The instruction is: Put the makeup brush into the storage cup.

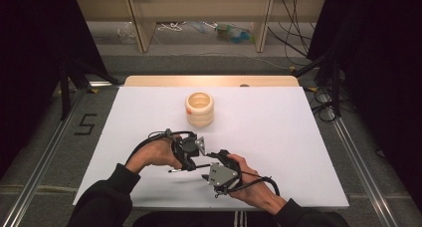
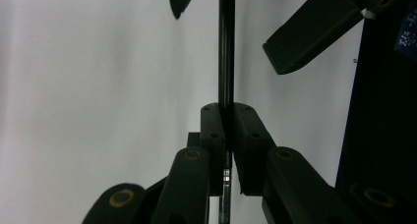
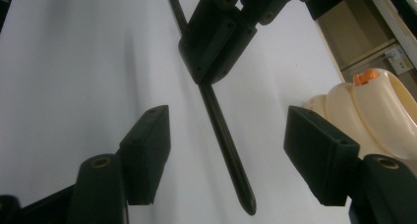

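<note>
Left gripper clamped on pen, held above worktop. Right gripper jaws spread either side of pen's free end, not touching. Handover judged half done: right grasp, left release remain. Cup well apart, likely destination.

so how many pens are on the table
1: a black pen, clamped in the left gripper and lying between the right gripper's open fingers. The cup might hide more.
</note>
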